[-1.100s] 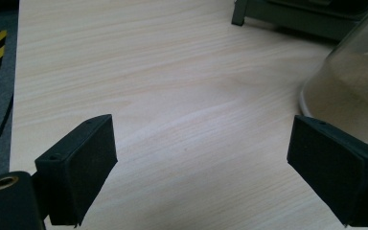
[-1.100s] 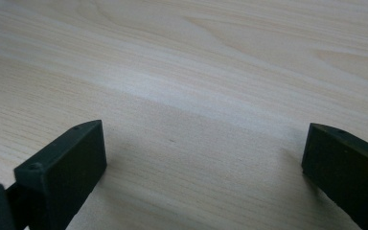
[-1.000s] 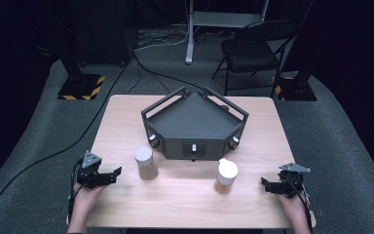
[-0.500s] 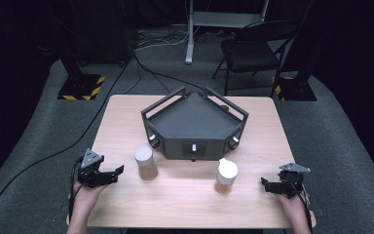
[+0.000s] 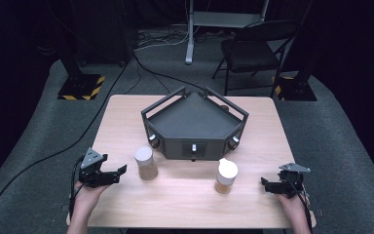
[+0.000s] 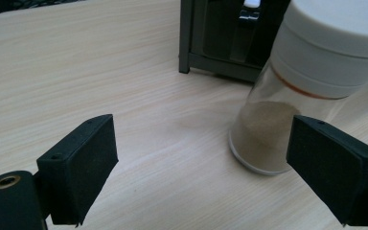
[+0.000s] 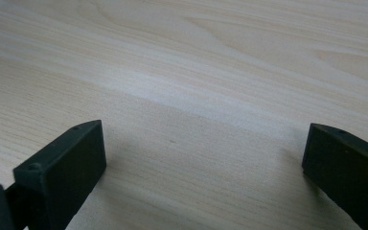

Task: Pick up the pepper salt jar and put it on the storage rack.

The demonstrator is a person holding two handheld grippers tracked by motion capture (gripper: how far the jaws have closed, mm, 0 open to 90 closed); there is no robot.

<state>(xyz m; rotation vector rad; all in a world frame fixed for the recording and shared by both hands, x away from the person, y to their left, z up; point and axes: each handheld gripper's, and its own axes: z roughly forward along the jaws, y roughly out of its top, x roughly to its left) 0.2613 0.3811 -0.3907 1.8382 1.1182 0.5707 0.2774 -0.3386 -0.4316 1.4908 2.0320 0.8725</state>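
The left gripper (image 5: 111, 171) points at the left jar (image 5: 145, 163), jaws wide apart for its girth, nothing between them. The right gripper (image 5: 271, 186) rests empty and spread near the right jar (image 5: 226, 176).

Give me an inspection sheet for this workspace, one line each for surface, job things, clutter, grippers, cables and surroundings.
Surface: light wooden table, no spills seen.
Job's things: two white-lidded jars of brown powder, upright; left jar beside the left gripper, right jar nearer the middle. Black angular tray behind them, nothing seen in it.
Clutter: nothing seen.
Grippers: left gripper open, jaws toward the left jar, apart from it; right gripper open over bare wood, holding nothing.
Cables: one trails from each gripper; more run across the floor.
Surroundings: grey carpet, folding chair, stand bases with yellow-black stripes.
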